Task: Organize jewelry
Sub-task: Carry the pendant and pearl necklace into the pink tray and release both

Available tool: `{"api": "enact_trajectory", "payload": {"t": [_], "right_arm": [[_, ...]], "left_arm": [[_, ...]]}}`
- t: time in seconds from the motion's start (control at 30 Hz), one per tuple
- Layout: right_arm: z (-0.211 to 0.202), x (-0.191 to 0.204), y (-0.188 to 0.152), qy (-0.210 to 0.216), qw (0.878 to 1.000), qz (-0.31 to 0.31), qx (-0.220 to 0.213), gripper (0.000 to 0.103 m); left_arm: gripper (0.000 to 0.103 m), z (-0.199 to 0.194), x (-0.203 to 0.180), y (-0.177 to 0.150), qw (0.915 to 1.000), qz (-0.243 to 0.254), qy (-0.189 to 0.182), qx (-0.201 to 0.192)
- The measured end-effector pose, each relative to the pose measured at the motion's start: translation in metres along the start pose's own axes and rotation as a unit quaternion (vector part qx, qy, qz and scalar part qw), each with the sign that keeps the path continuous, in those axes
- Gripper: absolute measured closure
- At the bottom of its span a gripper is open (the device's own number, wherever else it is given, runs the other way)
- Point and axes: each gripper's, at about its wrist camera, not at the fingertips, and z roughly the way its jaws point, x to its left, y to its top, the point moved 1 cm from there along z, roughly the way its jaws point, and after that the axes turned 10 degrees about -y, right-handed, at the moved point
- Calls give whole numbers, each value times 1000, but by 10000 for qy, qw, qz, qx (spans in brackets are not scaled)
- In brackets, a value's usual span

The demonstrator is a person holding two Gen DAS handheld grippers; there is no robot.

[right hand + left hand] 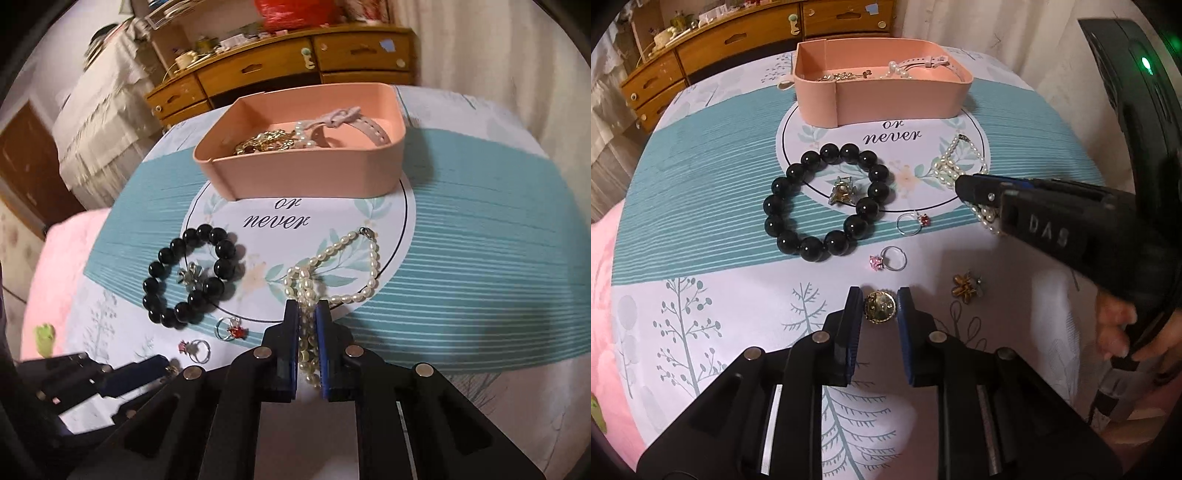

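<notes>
A pink jewelry box point(886, 99) point(306, 173) stands at the far side of the table and holds gold chains, pearls and a pink strap. My right gripper point(307, 306) point(964, 186) is shut on a white pearl necklace point(347, 266) point(955, 162) whose far loop lies on the cloth. My left gripper point(879, 295) is open, its fingers on either side of a round gold brooch point(880, 307) on the cloth. A black bead bracelet point(827, 201) point(192, 275) lies at centre left around a gold flower piece point(843, 192).
A red-stone ring point(912, 222) point(231, 328), a pink-stone ring point(888, 259) point(195, 349) and an amber flower earring point(966, 288) lie on the printed tablecloth point(720, 206). A wooden drawer cabinet point(701, 51) stands behind the table. A pink cushion point(602, 266) lies left.
</notes>
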Motion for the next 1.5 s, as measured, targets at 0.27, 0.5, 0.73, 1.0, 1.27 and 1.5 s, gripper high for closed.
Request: {"api": "enact_trajectory", "payload": {"t": [0.27,0.5,0.73,1.0,1.27,1.5], "right_arm": [[9,-28,3,705,9906,1087,446,95],[-14,-36,13,1055,9826,1495,315,95],[-44,-34,46,1564,9694,1886,133,95],[-77,-37,90,1755,9612,2119,-187,95],[-105,-51,145,2001,9515,2254,-621,95],[-120,-58,186,2069,9498,2166,-905,95]], "left_arm": [[87,-7,5,4,9999,-30,-83,-134],[87,-35,1,23,9981,571,-214,-108],[87,-84,16,67,9980,319,-295,-467],[87,-111,26,124,9927,358,-240,-1122],[87,-103,25,178,9855,475,-306,-1598],[87,-77,34,207,9838,261,-495,-1704]]}}
